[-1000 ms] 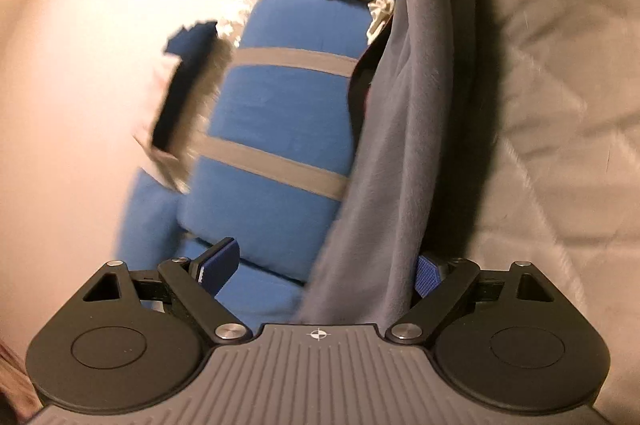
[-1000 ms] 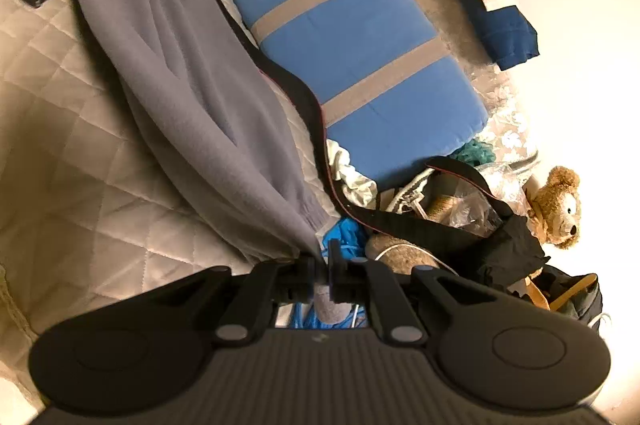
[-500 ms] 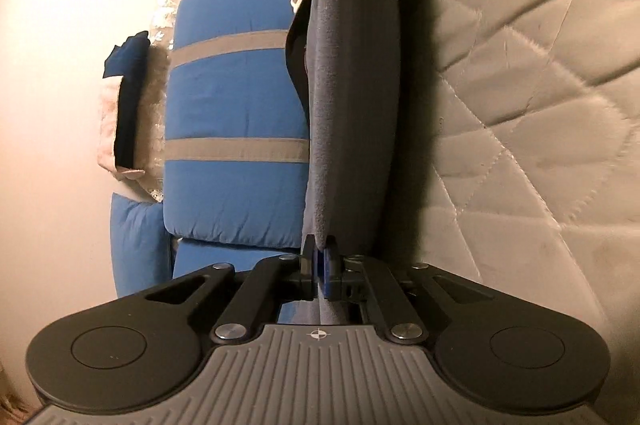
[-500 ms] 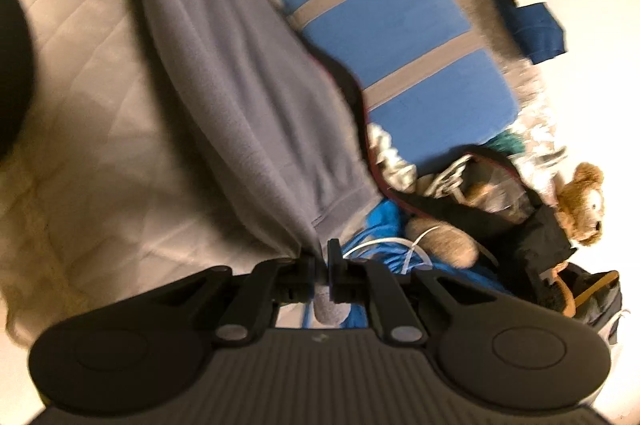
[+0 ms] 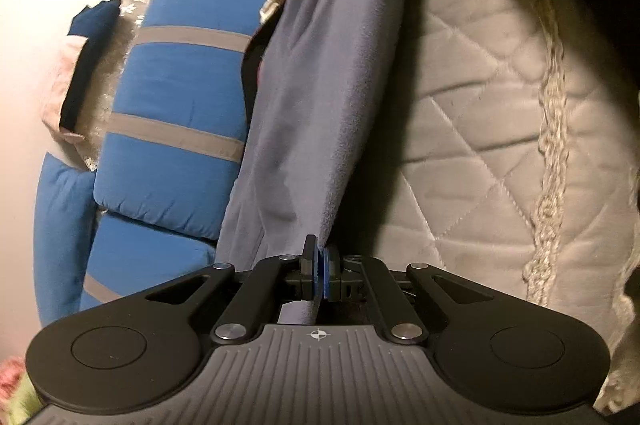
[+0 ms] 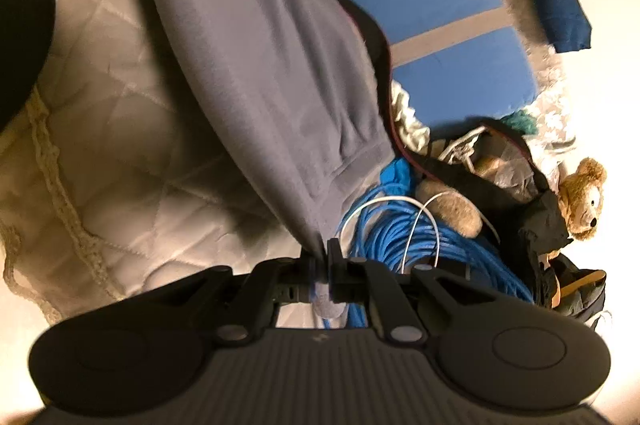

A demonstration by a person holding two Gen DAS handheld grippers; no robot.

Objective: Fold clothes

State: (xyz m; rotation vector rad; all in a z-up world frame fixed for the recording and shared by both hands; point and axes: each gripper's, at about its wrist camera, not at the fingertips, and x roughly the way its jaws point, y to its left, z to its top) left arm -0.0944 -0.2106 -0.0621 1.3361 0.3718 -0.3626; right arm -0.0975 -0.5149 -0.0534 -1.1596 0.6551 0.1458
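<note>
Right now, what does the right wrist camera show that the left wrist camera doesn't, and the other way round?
Only the right wrist view shows the coil of blue cable, the teddy bear's face, and the garment's ribbed cuff end pinched in the right hand-held gripper. Only the left wrist view shows the left hand-held gripper, shut on the other end. Both show the grey garment stretched over the quilted cover, beside the blue striped cushion.

Soft matt fleece garment (image 5: pixel 320 85), stitched quilted cloth bedcover (image 5: pixel 480 105), matt black plastic claw (image 5: pixel 320 265).
</note>
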